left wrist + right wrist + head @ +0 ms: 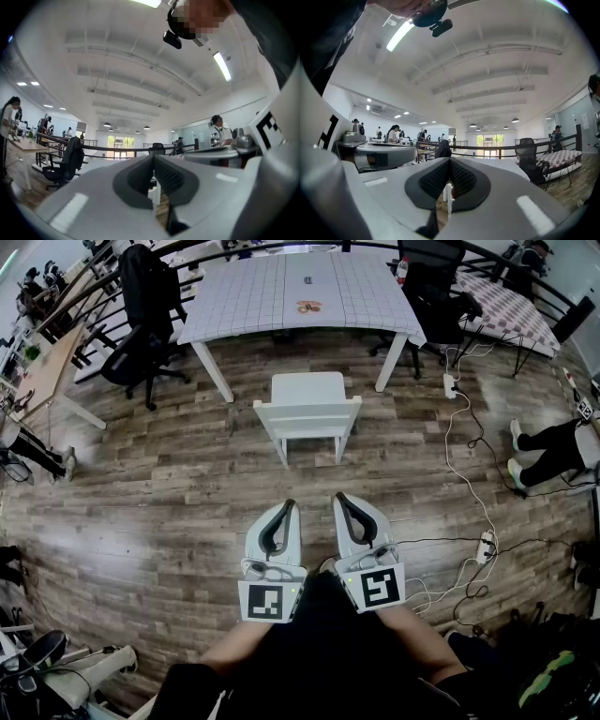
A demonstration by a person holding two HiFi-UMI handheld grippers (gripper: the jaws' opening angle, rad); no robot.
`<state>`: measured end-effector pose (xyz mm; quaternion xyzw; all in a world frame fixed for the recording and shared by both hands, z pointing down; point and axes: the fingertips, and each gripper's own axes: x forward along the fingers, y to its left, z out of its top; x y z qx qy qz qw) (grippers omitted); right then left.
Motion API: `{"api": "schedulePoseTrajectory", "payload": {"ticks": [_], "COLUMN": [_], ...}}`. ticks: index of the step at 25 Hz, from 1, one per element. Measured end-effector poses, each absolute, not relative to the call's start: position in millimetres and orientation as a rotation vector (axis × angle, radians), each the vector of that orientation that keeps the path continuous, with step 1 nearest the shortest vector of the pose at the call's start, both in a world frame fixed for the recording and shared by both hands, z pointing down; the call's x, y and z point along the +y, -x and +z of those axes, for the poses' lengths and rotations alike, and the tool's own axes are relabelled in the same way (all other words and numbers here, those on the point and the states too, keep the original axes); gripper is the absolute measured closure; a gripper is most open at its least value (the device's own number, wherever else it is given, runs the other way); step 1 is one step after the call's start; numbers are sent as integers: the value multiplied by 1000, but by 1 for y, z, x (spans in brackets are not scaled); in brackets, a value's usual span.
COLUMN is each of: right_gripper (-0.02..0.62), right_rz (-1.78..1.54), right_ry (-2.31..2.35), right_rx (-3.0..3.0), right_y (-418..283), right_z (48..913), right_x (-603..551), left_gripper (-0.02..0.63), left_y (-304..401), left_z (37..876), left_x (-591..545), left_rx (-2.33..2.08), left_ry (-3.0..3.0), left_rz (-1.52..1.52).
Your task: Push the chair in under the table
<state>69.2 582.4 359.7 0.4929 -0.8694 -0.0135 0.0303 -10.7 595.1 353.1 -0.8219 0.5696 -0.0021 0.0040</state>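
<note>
As gripper views confirm, left gripper [290, 507], right gripper [340, 500] closed; head view: chair [307, 392] untucked.

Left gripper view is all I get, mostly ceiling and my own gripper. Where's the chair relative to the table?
Observer: In the head view the white chair stands clear of the white table. Its backrest faces you and its seat is not under the top.
Operator: Either gripper on it?
Observer: No. The left gripper and right gripper are both shut and side by side, with wood floor between them and the backrest.
Operator: Anything near the path?
Observer: A white power strip lies on the floor right of the chair, beside the table's right leg.
</note>
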Motion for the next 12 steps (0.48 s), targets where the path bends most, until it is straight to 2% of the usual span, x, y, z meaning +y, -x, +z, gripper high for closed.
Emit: {"api": "schedulePoseTrajectory", "payload": {"ticks": [5,9,12], "right_gripper": [598,598,598], "right_rz": [-35,143,155], "right_ry": [-1516,-1515,-1538], "right_rx": [-2695,-2782,-2758], "right_y": [-75,-85,-96], "right_z": [357,361,376], "right_x": [584,588,585], "left_gripper": [597,597,597], "left_y": [8,6,6], "left_z": [345,339,346], "left_x": [596,599,601], "left_rx": [1790,1765,1776], "left_ry": [2554,2529,2499], "left_rz": [1,29,-14]}}
